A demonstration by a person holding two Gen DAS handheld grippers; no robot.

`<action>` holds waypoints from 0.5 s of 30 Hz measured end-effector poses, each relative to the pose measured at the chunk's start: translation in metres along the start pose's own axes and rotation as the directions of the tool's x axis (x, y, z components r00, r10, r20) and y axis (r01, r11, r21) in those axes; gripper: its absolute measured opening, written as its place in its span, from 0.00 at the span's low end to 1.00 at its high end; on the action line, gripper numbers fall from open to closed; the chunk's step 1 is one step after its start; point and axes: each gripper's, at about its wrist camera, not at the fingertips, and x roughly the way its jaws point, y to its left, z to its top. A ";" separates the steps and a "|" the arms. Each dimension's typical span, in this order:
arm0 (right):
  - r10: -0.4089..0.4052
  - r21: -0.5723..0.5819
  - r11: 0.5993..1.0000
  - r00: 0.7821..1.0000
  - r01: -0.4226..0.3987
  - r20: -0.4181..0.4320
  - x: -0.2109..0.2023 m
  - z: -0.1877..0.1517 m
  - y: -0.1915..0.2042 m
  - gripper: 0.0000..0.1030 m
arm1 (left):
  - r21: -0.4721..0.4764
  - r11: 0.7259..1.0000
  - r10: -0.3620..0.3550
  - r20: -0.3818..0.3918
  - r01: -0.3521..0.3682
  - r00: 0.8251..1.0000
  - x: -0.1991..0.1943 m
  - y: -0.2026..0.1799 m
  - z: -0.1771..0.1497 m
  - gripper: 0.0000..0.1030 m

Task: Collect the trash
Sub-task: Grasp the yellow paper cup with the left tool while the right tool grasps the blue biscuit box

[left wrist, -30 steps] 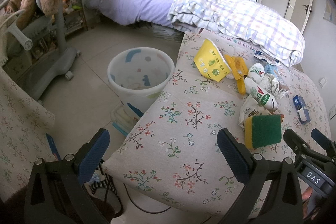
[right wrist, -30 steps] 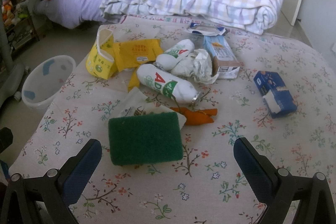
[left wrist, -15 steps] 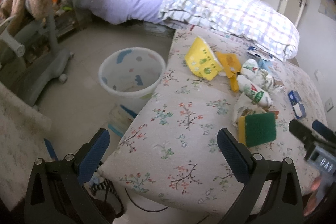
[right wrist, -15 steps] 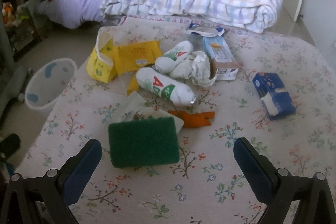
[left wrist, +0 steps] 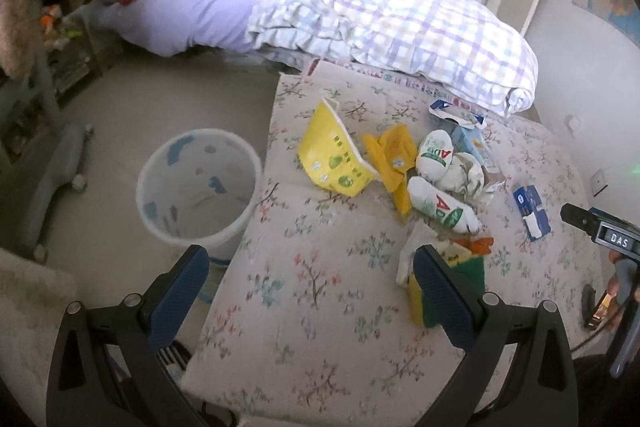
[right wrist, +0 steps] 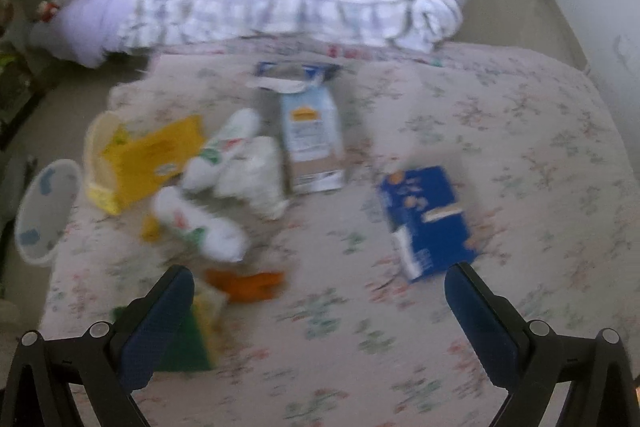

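Trash lies clustered on the floral bed point(left wrist: 320, 287): yellow pouch point(left wrist: 334, 157), two white bottles point(left wrist: 442, 207), blue box point(right wrist: 428, 219), carton point(right wrist: 312, 139). The green sponge point(left wrist: 476, 267) is half hidden behind a left finger. The bin point(left wrist: 200, 187) stands on the floor alongside. Left gripper point(left wrist: 308, 291) and right gripper point(right wrist: 320, 307) both gape, empty; the right view is motion-blurred.

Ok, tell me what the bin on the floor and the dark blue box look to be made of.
Bin: probably thin translucent plastic, since the floor shows faintly through its frosted wall between the blue printed patches. Dark blue box: likely glossy printed cardboard, with flat faces and folded edges, though motion blur hides its surface.
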 end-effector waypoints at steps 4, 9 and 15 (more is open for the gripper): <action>-0.031 0.014 0.999 0.998 0.032 -0.058 0.024 0.016 -0.028 0.99 | 0.030 0.999 0.023 -0.038 -0.022 0.999 0.030 -0.004 0.020 1.00; -0.011 0.075 0.997 0.989 0.022 -0.145 0.062 0.022 -0.061 0.80 | -0.026 0.998 -0.059 -0.080 0.057 0.995 0.072 0.004 0.035 0.96; 0.014 0.136 0.991 0.973 0.017 -0.229 0.102 0.024 -0.087 0.78 | -0.110 0.980 -0.180 -0.102 0.168 0.978 0.111 0.008 0.044 0.88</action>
